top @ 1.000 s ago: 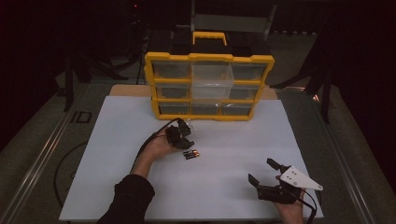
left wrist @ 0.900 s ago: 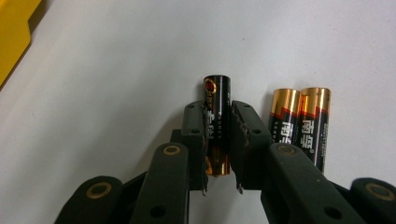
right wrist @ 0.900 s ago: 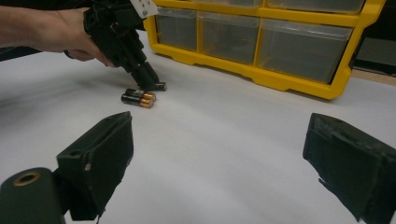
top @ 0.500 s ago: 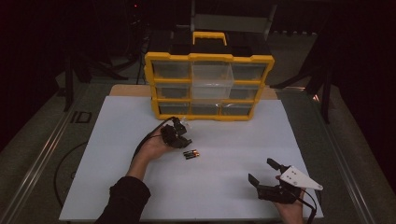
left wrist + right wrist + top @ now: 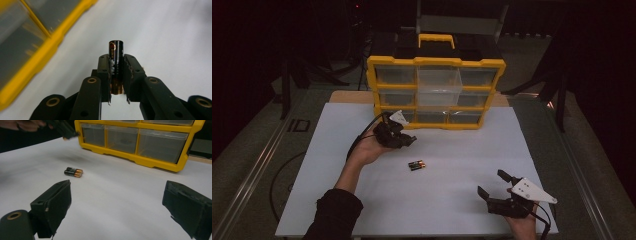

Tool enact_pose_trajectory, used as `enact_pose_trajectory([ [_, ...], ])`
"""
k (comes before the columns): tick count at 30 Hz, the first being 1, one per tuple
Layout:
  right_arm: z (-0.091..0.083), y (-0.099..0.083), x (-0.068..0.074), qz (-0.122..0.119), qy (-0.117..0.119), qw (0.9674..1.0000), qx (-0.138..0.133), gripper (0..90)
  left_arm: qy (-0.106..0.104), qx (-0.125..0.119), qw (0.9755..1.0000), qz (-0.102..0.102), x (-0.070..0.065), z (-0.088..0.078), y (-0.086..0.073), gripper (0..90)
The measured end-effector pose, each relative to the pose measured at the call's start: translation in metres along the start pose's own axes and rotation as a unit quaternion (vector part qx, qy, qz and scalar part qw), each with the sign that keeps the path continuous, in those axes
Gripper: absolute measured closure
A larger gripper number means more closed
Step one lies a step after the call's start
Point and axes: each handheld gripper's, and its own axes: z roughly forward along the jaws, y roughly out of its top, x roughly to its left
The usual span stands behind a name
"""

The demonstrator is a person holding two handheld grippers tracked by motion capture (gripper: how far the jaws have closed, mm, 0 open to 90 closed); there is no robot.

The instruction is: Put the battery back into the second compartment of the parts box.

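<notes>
My left claw point(image 5: 116, 75) is clamped on a battery point(image 5: 116, 53), which stands upright between the jaws with its top poking past the tips, above the counter point(image 5: 462, 210) near the yellow organizer point(image 5: 437, 62). The battery is black with what looks like a copper band. My right claw point(image 5: 117, 202) rests spread apart, well away from two batteries point(image 5: 416, 165) lying side by side.

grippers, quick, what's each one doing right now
left gripper: jaws closed on a battery.
right gripper: jaws open, nothing between them.

Left tool point(image 5: 116, 75) clamped, raised; right tool point(image 5: 117, 202) wide apart, low.
</notes>
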Motion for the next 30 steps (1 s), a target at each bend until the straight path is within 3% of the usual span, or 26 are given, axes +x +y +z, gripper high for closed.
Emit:
enact_pose_trajectory([
  [20, -0.001, 0.0, 0.0, 0.002, 0.001, 1.0, 0.0, 8.2, 0.029, -0.055, 0.9975, 0.033, 0.006, -0.078, 0.06, 77.8],
  [30, 0.0, 0.0, 0.0, 0.003, 0.004, 1.0, 0.001, 8.2, 0.018, -0.064, 0.9972, 0.032, 0.016, -0.101, 0.079, 77.8],
])
